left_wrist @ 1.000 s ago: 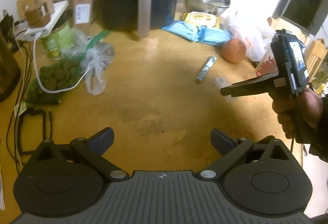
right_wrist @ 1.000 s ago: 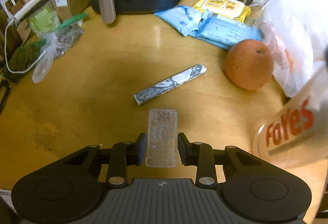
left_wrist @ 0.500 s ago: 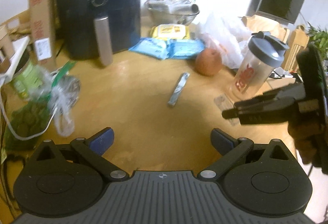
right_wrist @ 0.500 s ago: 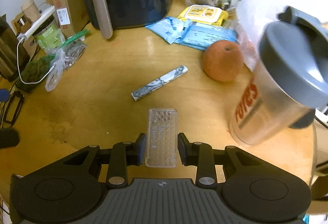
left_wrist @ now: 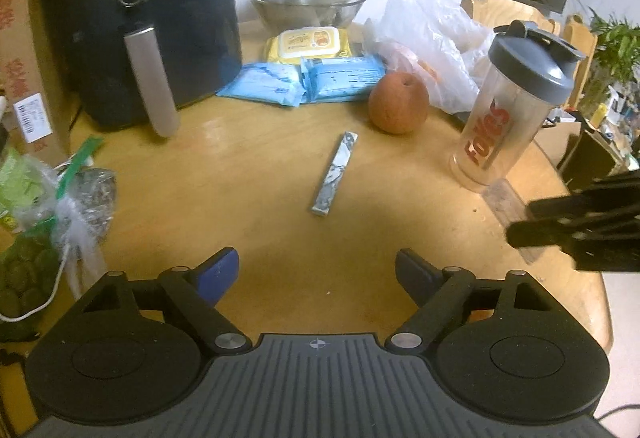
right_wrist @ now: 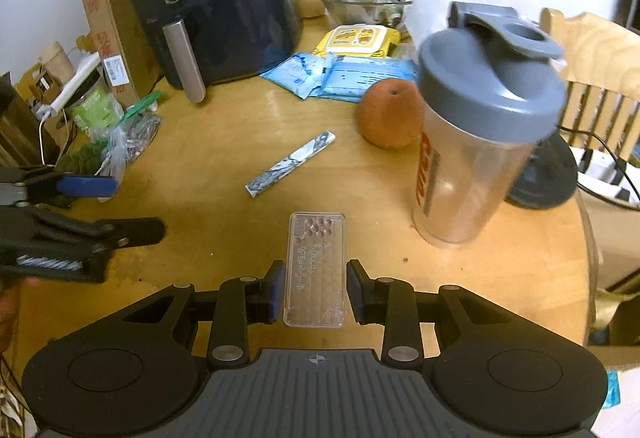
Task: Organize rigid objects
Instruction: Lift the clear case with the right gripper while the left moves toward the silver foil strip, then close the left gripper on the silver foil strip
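A clear flat plastic case lies on the wooden table between my right gripper's fingers, which stand slightly apart from its sides. The case also shows in the left wrist view, next to the shaker bottle. A marbled stick-shaped object lies mid-table; it also shows in the left wrist view. My left gripper is open and empty above the table's near part.
A black air fryer, a cardboard box, blue and yellow wipe packs, an orange fruit, a metal bowl and plastic bags crowd the back and left. The shaker bottle stands just right of the case.
The right gripper has opened slightly, and the case now rests on the table by the bottle. Both cameras pulled back and turned right, bringing the bottle into full view.
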`<state>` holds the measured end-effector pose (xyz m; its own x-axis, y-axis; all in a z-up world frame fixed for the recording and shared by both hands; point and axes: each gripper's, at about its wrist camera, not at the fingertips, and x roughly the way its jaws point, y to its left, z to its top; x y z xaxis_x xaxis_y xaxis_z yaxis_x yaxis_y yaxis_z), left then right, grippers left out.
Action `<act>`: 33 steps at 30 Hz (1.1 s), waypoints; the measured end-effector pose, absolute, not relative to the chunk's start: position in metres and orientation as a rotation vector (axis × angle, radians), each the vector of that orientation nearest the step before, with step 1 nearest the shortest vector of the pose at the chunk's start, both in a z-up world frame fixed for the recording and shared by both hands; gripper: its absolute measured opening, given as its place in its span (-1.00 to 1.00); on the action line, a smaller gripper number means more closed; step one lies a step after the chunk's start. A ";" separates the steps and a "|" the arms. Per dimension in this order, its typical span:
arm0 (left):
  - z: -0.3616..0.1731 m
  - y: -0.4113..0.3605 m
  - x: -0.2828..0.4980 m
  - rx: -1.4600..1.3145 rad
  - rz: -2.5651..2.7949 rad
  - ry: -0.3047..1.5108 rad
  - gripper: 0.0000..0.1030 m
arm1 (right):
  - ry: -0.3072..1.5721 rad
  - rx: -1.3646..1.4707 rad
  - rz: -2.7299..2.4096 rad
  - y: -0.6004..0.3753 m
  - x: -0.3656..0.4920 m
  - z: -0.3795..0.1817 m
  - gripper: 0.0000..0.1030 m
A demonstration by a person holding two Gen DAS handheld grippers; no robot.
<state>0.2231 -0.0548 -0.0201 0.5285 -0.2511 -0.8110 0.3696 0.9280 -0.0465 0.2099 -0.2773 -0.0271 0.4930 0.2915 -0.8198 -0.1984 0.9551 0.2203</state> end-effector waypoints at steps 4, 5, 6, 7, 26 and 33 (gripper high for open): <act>-0.030 -0.061 0.236 0.134 -0.387 0.935 0.67 | 1.004 0.125 0.274 -0.286 0.199 -0.024 -0.31; -0.032 -0.062 0.240 0.129 -0.392 0.934 0.67 | 1.003 0.135 0.266 -0.288 0.197 -0.024 -0.31; -0.035 -0.063 0.243 0.124 -0.398 0.933 0.66 | 1.002 0.148 0.255 -0.290 0.194 -0.024 -0.31; -0.038 -0.065 0.248 0.122 -0.400 0.933 0.59 | 1.002 0.159 0.246 -0.293 0.192 -0.024 -0.31; -0.088 -0.114 0.310 0.194 -0.437 0.941 -0.15 | 1.023 0.272 0.102 -0.327 0.147 -0.036 -0.31; -0.098 -0.126 0.331 0.210 -0.432 0.965 -0.39 | 1.015 0.302 0.075 -0.335 0.135 -0.034 -0.31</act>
